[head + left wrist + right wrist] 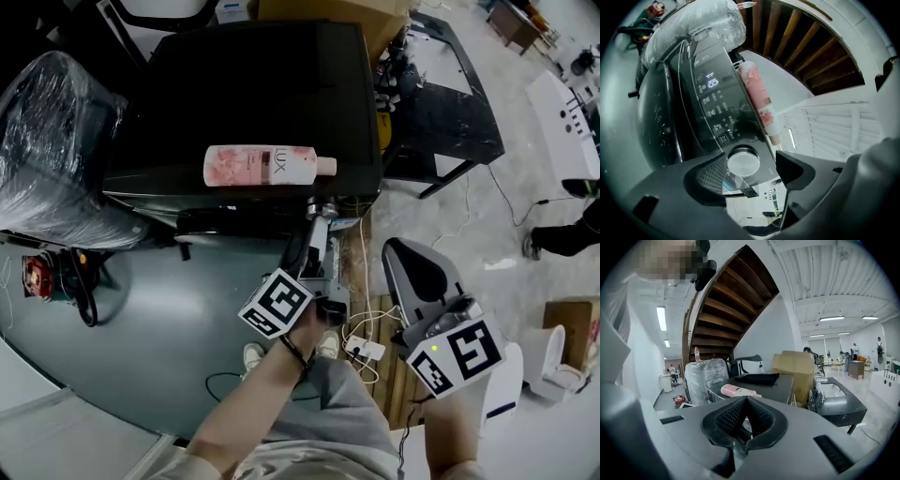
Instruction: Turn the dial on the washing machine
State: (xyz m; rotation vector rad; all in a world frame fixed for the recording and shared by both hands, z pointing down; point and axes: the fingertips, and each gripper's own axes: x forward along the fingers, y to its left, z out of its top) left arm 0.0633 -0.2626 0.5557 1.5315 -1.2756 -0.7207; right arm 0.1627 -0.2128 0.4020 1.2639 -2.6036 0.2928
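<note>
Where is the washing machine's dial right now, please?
In the left gripper view, the dial sits at the near end of the control panel, ahead of the open left tongs, with the pink bottle beyond it.

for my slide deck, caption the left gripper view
Open left hand-held gripper frames the silver dial on the washing machine, pink bottle on top

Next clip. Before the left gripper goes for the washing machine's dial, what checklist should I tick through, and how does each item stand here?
1. Left gripper jaws apart: ok, wide open.
2. Round silver dial framed between them: ok.
3. Pads touching the dial: not ok, not closed on it yet.
4. Pink plastic bottle lying on the black washing machine clear of the dial: ok, near but apart.
5. Control panel display lit: ok.
6. Right gripper out of the way: ok, shut, empty, off beside the machine.
</note>
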